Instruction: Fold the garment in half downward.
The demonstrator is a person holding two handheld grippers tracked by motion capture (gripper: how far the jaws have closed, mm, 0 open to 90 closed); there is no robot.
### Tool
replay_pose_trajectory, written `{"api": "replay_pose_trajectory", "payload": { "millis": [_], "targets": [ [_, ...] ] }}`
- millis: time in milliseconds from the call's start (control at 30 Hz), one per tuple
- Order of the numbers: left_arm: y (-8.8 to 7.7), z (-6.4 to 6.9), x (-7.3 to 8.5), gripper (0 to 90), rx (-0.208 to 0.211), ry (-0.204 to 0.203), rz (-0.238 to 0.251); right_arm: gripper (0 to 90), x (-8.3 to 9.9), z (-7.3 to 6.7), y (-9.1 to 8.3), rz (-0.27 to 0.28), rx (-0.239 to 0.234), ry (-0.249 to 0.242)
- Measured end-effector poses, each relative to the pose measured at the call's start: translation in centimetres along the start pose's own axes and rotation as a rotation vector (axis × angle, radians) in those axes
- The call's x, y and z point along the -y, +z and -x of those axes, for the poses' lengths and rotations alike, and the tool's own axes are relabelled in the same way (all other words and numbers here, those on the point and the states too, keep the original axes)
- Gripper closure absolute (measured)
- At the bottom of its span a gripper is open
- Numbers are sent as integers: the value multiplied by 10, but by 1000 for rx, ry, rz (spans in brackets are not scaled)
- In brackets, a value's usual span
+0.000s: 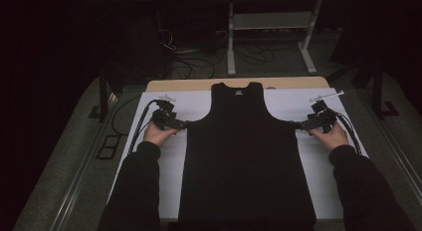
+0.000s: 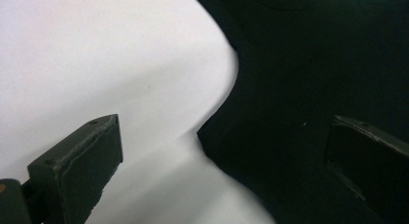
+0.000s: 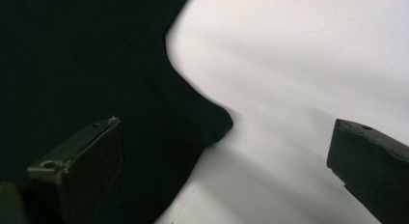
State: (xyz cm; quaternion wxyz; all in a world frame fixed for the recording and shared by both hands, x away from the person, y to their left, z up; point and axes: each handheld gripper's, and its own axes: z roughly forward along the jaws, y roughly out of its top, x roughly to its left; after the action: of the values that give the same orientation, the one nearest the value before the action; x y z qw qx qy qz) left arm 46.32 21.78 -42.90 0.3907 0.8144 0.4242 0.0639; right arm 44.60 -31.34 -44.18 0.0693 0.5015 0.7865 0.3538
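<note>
Black tank top (image 1: 247, 156) flat on white sheet (image 1: 318, 161), underarm corners between both grippers' parted jaws

A wooden table (image 1: 278, 83) carries a white sheet (image 1: 323, 166) that covers most of its top. 1 black tank top (image 1: 244, 156) lies flat on the sheet, neck toward the far edge, hem at the near edge.

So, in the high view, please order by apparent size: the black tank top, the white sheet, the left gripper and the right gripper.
1. white sheet, partly covered by the top
2. black tank top
3. left gripper and right gripper: they look alike, so I do not rank them.
</note>
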Motion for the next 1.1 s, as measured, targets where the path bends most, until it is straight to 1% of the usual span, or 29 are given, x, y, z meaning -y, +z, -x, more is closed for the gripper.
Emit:
{"api": "replay_pose_trajectory", "payload": {
  "millis": [133, 200, 267, 333, 433, 533, 600, 633, 667, 700, 733, 767, 800, 867, 900, 933, 967, 1033, 1067, 1100],
  "targets": [
    [4, 0, 1, 0, 4, 4, -11, 36, 1, 0, 2, 1, -12, 8],
    [6, 0, 2, 0, 3, 11, -25, 83, 1, -2, 3, -12, -3, -7],
    [8, 0, 3, 0, 9, 8, -29, 137, 1, -2, 3, -11, -12, -13],
    [10, 1, 3, 0, 12, 7, -32, 145, 1, -4, 4, -12, -9, -15],
    [12, 2, 4, 26, 6, 16, -40, 177, 1, -5, 5, -14, -10, -16],
    [13, 2, 4, 64, 11, 8, -44, 222, 1, -5, 6, -14, -10, -13],
    [15, 2, 5, 85, 11, 0, -49, 246, 1, -6, 8, -23, 2, -10],
    [15, 2, 6, 112, 9, 9, -58, 270, 1, -6, 8, -24, 12, -10],
    [16, 3, 6, 148, -3, 28, -76, 310, 1, -7, 8, -23, 26, -14],
    [16, 5, 6, 171, -23, 41, -75, 341, 0, -9, 8, -19, 32, -8],
    [16, 7, 6, 227, -47, 49, -76, 365, 0, -9, 9, -16, 32, -8],
    [16, 7, 5, 283, -38, 45, -77, 390, 0, -10, 9, -15, 40, -10],
    [16, 7, 5, 317, -34, 40, -75, 415, 0, -11, 9, -13, 45, -13],
    [16, 7, 5, 393, -45, 32, -66, 454, 0, -13, 10, -11, 54, -20],
    [16, 8, 5, 429, -48, 24, -58, 480, 0, -14, 11, -9, 54, -21],
    [17, 8, 6, 466, -42, 19, -51, 499, 0, -14, 11, -7, 48, -23],
    [17, 8, 6, 506, -42, 20, -49, 522, -1, -15, 12, -1, 45, -27],
    [17, 8, 7, 572, -52, 11, -38, 564, -1, -17, 13, -2, 44, -31],
    [17, 7, 8, 594, -44, -5, -32, 608, -1, -18, 14, -1, 46, -33],
    [17, 7, 8, 615, -39, -13, -31, 656, -1, -17, 14, -1, 34, -31]
  ]
}}
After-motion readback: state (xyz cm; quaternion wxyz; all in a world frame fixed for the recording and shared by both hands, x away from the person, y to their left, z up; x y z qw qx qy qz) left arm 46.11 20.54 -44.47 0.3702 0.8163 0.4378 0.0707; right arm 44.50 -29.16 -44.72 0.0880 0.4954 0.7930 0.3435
